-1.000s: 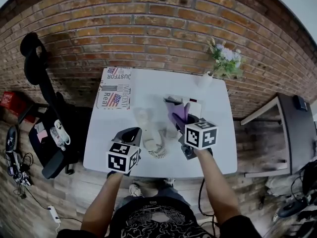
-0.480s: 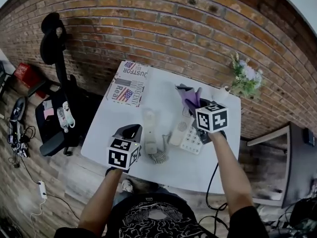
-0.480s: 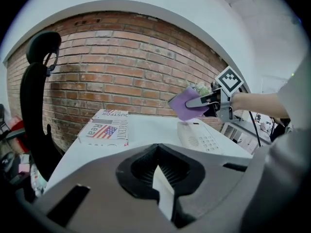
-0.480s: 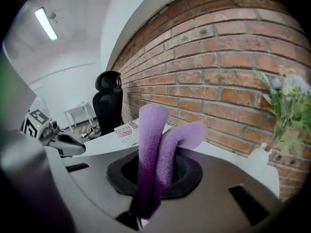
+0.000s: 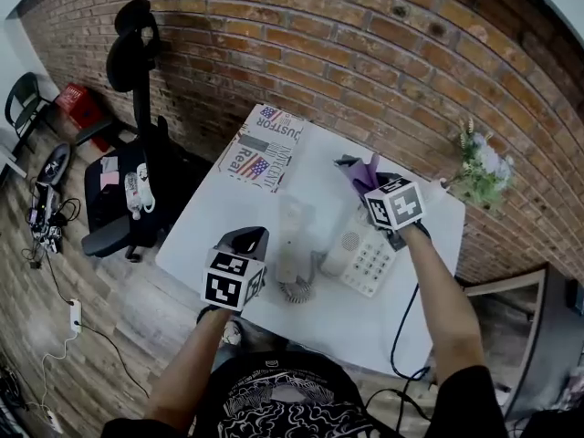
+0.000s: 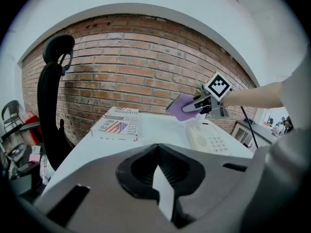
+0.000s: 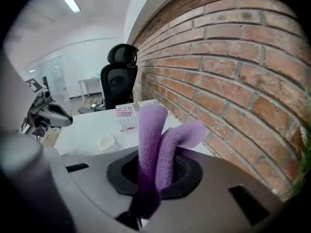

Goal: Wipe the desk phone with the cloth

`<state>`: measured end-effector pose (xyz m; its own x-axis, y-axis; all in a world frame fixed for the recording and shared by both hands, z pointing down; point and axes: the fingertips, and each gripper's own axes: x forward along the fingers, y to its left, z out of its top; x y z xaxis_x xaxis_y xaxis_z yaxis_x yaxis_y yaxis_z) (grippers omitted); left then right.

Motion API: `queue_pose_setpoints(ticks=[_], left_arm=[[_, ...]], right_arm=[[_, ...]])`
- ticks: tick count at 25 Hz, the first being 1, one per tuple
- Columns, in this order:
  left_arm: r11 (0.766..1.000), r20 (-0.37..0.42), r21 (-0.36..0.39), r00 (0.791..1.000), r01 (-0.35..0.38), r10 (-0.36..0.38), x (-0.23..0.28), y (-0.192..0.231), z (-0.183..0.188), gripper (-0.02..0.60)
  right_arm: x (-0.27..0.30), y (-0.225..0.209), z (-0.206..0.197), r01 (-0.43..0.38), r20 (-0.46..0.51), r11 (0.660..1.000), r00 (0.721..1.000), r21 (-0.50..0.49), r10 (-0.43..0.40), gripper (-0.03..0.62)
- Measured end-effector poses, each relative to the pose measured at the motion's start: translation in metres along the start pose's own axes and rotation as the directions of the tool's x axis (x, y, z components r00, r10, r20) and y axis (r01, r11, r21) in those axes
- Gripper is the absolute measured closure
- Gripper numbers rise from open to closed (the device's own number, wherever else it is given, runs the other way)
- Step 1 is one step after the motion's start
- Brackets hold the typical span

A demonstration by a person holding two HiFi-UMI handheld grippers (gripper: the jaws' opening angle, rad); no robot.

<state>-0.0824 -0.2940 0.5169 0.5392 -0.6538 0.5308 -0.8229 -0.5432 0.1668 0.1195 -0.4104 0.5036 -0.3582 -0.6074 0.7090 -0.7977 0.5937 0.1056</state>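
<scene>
Right claw (image 5: 370, 182) is clamped on the purple cloth (image 5: 363, 171). In the right gripper view the cloth (image 7: 153, 135) sits folded between the jaws with two lobes sticking up past the claw (image 7: 155, 178).

From the left gripper view the cloth (image 6: 181, 107) hangs in the air above the far end of the desk phone (image 6: 210, 139), not touching it.

The desk phone (image 5: 365, 255) base sits mid-surface, keypad up. The handset (image 5: 290, 242) is off the cradle, lying flat just left of the base, with the coiled cord (image 5: 297, 290) bunched at its near end.

Left claw (image 5: 245, 238) is over the near-left part of the white surface (image 5: 365, 322), close to the handset. Its jaws are nearly together, with only a thin slit showing and nothing between them (image 6: 156, 173).

A flag-print box (image 5: 265, 148) lies at the far-left corner by the brick wall (image 5: 383, 53). A plant (image 5: 480, 166) stands at the far-right corner. A black office chair (image 5: 137, 57) stands on the floor left of the surface.
</scene>
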Motion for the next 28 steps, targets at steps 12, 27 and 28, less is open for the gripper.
queue_pose_setpoints(ticks=[12,27,28], left_arm=[[1.0,0.011,-0.001,1.0,-0.028,0.028,-0.009,0.004,0.002,0.575],[1.0,0.007,0.017,1.0,0.019,-0.019,-0.024,0.004,-0.011,0.575],[1.0,0.007,0.02,1.0,0.024,-0.024,-0.024,0.004,-0.011,0.575]], right_arm=[[0.031,0.027,-0.033,-0.092,-0.19,0.983,0.98,-0.16,0.061,0.546],[0.025,0.073,-0.052,-0.111,-0.197,0.988,0.977,-0.112,0.087,0.546],[0.025,0.077,-0.053,-0.112,-0.196,0.988,0.977,-0.107,0.089,0.546]])
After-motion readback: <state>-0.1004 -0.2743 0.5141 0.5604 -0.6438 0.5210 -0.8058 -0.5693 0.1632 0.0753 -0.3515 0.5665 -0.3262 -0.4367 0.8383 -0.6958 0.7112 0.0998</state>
